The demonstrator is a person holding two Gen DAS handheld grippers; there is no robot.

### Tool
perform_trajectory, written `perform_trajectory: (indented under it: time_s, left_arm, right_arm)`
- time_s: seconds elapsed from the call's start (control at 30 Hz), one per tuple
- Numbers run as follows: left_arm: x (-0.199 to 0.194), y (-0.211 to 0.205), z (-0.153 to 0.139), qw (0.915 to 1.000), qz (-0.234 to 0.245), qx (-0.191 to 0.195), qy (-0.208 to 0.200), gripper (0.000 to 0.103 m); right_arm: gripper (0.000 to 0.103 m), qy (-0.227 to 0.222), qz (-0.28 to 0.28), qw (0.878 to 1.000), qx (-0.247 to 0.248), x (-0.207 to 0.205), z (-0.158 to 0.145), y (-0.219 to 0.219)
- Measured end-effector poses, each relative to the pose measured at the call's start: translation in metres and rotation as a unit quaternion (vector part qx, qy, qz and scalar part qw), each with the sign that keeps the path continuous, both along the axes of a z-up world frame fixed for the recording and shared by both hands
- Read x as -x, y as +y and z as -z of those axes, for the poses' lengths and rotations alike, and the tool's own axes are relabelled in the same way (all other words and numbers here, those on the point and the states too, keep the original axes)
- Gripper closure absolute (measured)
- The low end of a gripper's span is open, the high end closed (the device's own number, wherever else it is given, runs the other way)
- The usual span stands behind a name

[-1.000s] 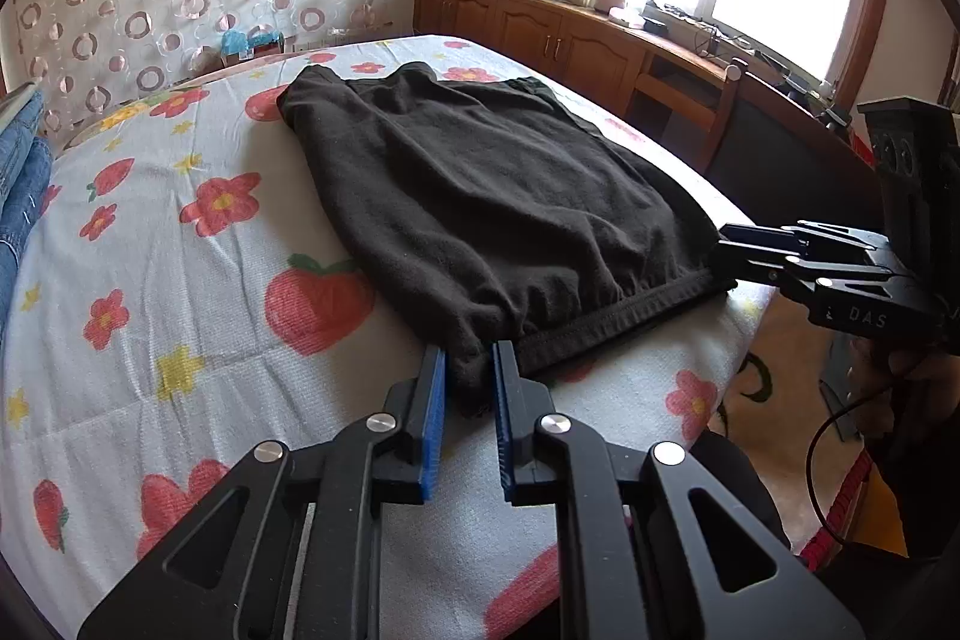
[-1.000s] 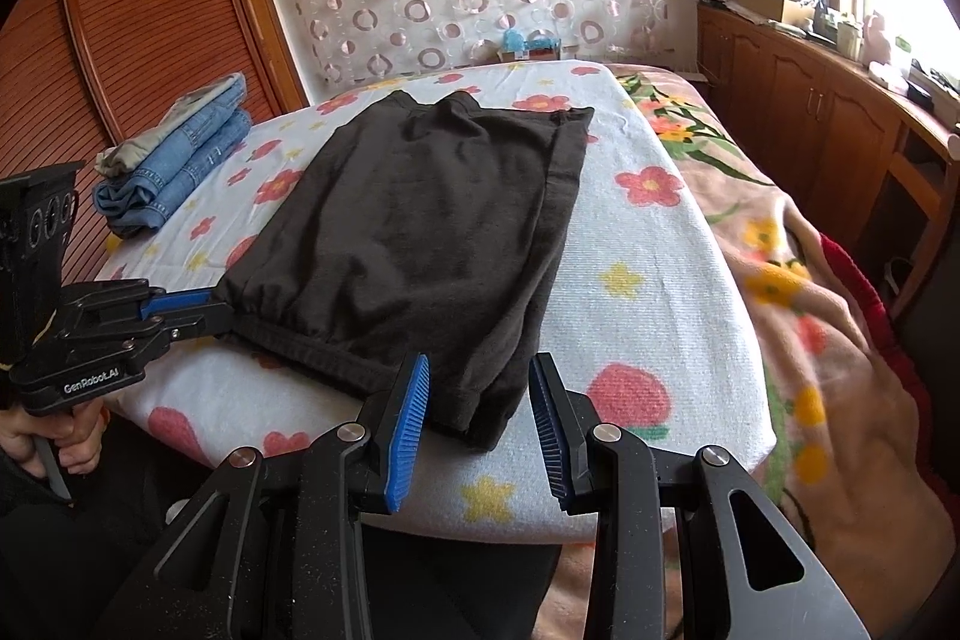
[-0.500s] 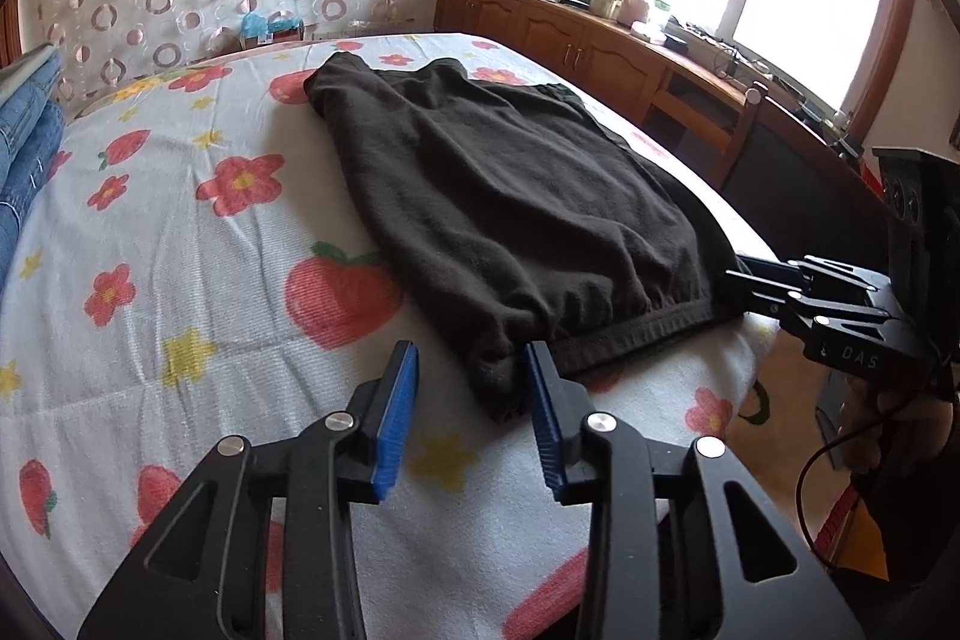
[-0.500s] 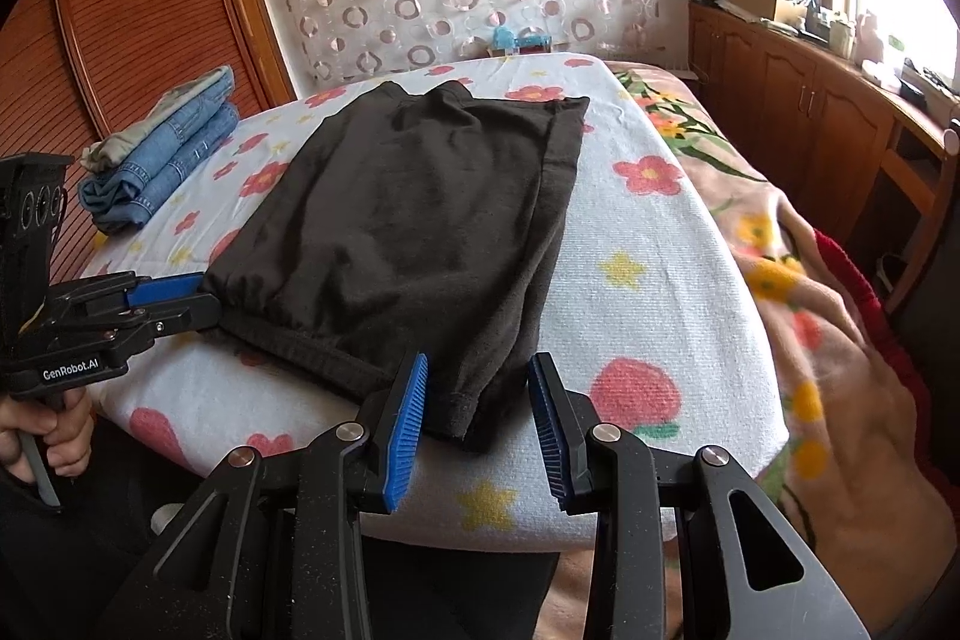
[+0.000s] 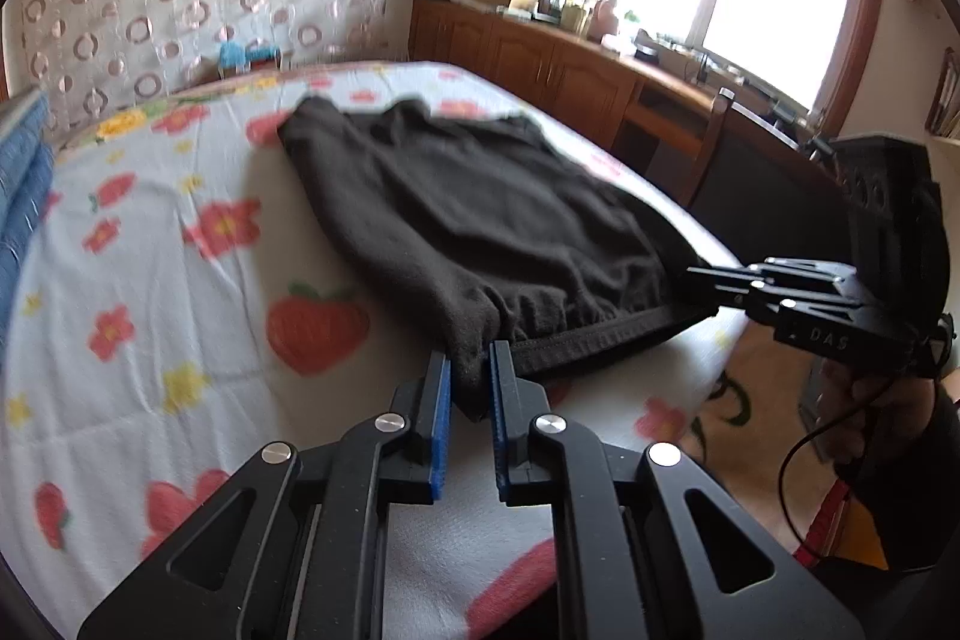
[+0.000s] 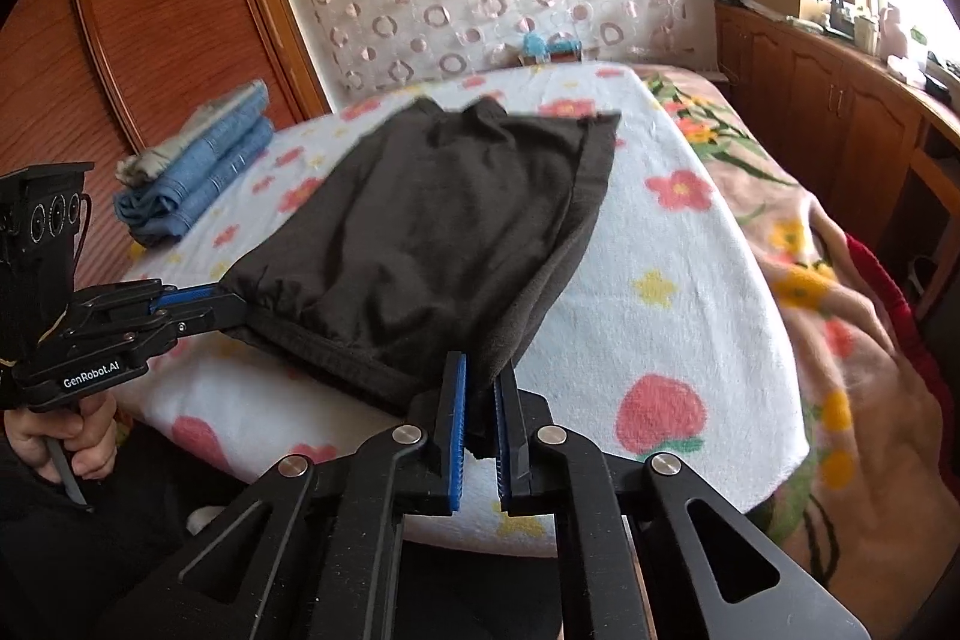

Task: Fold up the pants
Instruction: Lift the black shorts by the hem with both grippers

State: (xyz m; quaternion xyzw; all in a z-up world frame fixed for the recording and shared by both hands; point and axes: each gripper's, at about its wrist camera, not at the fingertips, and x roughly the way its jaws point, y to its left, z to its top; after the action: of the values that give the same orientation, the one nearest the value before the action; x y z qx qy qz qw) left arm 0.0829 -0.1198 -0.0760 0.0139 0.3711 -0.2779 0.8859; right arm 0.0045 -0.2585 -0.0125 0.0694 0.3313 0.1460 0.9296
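Observation:
Black pants [image 5: 480, 220] lie folded on the strawberry-print bed sheet [image 5: 180, 316], elastic hem towards me. In the left wrist view my left gripper [image 5: 469, 388] is closing, its blue pads pinching the near left corner of the hem. My right gripper [image 5: 705, 301] grips the other corner at the right. In the right wrist view the right gripper [image 6: 480, 400] is closing on the near right corner of the pants [image 6: 432, 232], with fabric between its pads. The left gripper [image 6: 231, 307] holds the far-left corner. The hem edge hangs taut between them.
A stack of folded blue jeans [image 6: 192, 184] sits at the sheet's left side. A flowered blanket [image 6: 840, 316] hangs off the bed's right side. Wooden cabinets [image 5: 540, 58] and a chair [image 5: 750, 172] stand under the window. A hand [image 6: 66, 436] holds the left gripper's handle.
The left jaws opened half a second ago and have now shut on the hem corner. The right jaws, open before, have closed on their corner. The near hem has lifted slightly.

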Motion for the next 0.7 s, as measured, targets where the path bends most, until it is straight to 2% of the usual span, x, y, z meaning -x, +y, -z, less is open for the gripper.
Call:
perform_trajectory:
  time_s: [0.3, 0.7]
  left_arm:
    - [0.019, 0.022, -0.078, 0.9960, -0.011, 0.038, -0.081, 0.092]
    - [0.021, 0.049, -0.167, 0.9829, -0.024, 0.042, -0.178, 0.092]
  right_arm:
    - [0.096, -0.082, -0.021, 0.996, -0.013, 0.027, -0.060, 0.004]
    - [0.096, -0.187, -0.054, 0.981, 0.019, 0.051, -0.148, 0.021]
